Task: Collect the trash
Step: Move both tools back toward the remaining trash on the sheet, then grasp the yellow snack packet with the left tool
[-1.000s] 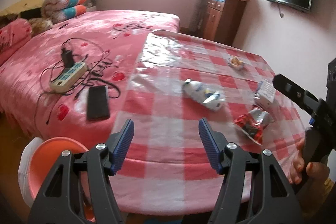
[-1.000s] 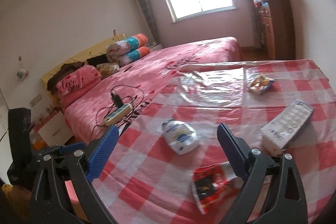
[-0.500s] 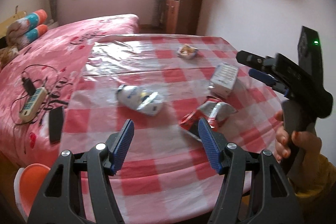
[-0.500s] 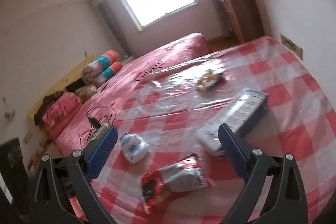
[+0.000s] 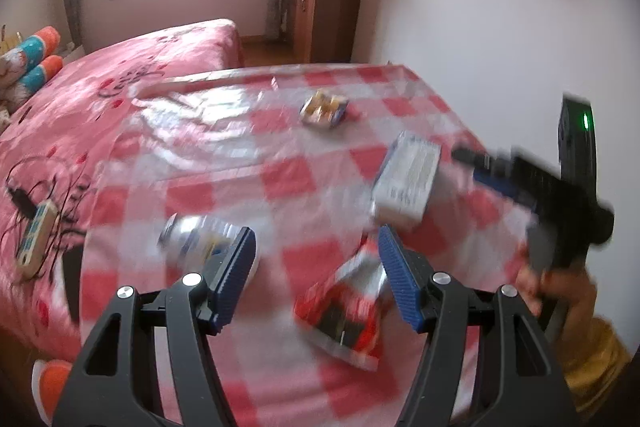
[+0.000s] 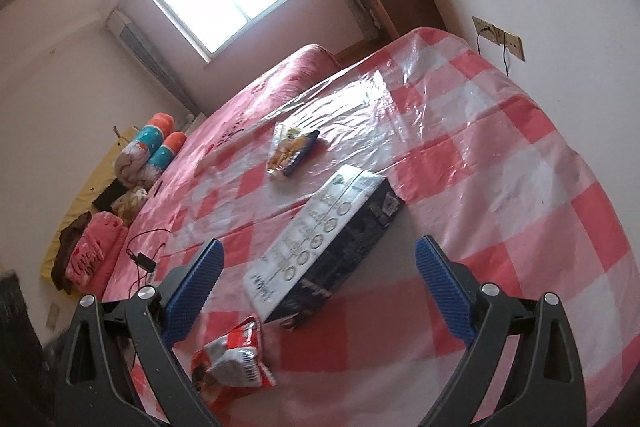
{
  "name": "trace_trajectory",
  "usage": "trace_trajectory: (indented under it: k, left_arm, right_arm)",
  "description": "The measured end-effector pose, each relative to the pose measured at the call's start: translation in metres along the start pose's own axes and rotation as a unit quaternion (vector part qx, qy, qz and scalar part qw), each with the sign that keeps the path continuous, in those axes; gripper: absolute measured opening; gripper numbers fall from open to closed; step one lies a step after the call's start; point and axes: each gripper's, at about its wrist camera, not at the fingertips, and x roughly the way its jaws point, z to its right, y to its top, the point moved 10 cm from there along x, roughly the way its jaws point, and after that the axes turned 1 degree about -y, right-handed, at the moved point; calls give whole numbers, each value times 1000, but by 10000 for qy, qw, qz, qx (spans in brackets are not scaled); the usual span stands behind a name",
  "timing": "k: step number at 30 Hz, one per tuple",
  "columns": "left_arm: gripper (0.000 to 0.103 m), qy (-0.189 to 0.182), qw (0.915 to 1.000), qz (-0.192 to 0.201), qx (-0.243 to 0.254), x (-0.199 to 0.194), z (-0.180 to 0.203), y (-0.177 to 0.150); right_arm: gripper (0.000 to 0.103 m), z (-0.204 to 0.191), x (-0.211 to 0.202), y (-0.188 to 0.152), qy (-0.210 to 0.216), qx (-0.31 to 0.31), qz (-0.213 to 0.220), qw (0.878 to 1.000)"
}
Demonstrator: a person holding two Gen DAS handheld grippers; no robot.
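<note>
Trash lies on a red-and-white checked table (image 5: 304,183). A red snack bag (image 5: 348,315) lies just past my open left gripper (image 5: 316,279); it also shows in the right wrist view (image 6: 232,359). A crumpled white-and-blue wrapper (image 5: 196,231) sits by the left finger. A white-and-dark box (image 5: 408,175) lies further right; in the right wrist view the box (image 6: 324,231) is straight ahead of my open right gripper (image 6: 320,287). A yellow-and-blue snack packet (image 5: 324,107) lies at the far side, seen also in the right wrist view (image 6: 292,147).
A pink bed (image 5: 120,87) adjoins the table on the left, with a power strip (image 5: 36,235) and cables on it. An orange-and-white bin (image 5: 48,387) stands low left. A wooden cabinet (image 5: 324,7) and a wall (image 5: 500,47) bound the far and right sides.
Both grippers have moved forward and turned right. The red bag now sits between my left fingers' line of sight; the box has come close ahead of the right gripper.
</note>
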Motion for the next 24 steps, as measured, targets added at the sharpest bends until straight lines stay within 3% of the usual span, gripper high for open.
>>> trace_trajectory:
  k: [7, 11, 17, 24]
  left_arm:
    - [65, -232, 9984, 15, 521, 79, 15, 77]
    - [65, -447, 9969, -189, 616, 128, 18, 100]
    - [65, -521, 9957, -472, 602, 181, 17, 114]
    - [65, -255, 9910, -761, 1069, 222, 17, 118]
  right_arm:
    - [95, -7, 19, -3, -52, -233, -214, 9995]
    - [95, -11, 31, -5, 3, -321, -320, 9990]
    - [95, -14, 39, -5, 195, -269, -435, 9985]
    - [95, -19, 40, -1, 360, -196, -473, 9980]
